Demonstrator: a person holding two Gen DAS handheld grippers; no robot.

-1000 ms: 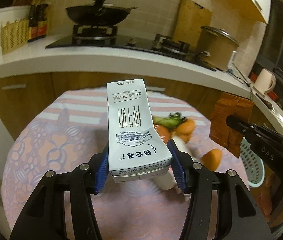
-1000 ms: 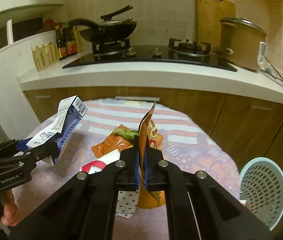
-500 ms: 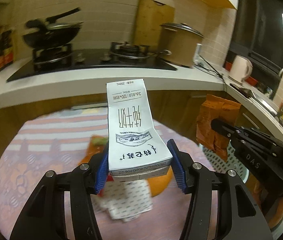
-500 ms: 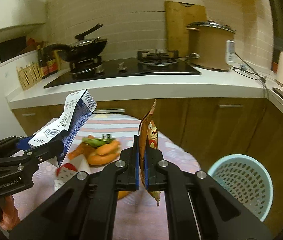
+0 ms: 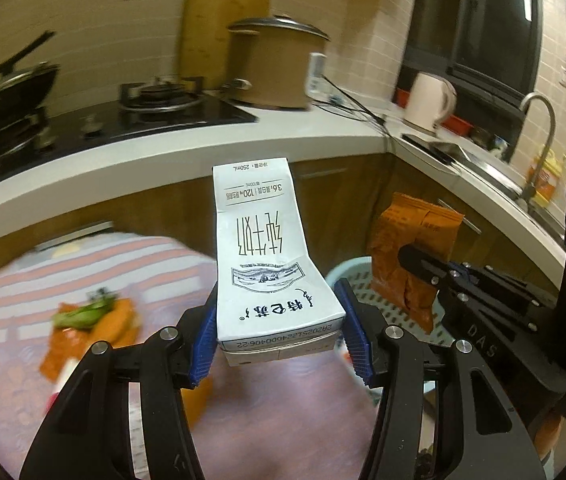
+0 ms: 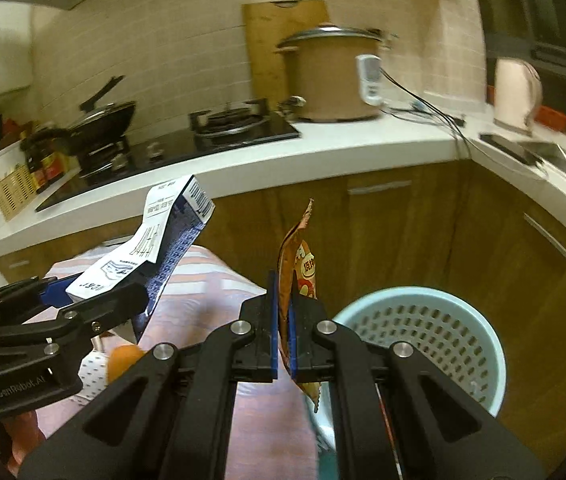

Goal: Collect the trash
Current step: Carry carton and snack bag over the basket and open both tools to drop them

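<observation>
My left gripper is shut on a white and blue milk carton, held upright above the table; the carton also shows in the right wrist view. My right gripper is shut on an orange snack bag, held edge-on beside the pale blue perforated basket. In the left wrist view the snack bag hangs over the basket, to the right of the carton.
A round table with a pink patterned cloth carries more litter: orange wrappers with something green and a white spotted wrapper. Behind it run wooden cabinets and a white counter with hob, pot and kettle.
Both grippers have swung to the right with their loads. The table has slid to the left in both views and the basket has come closer, below the snack bag.
</observation>
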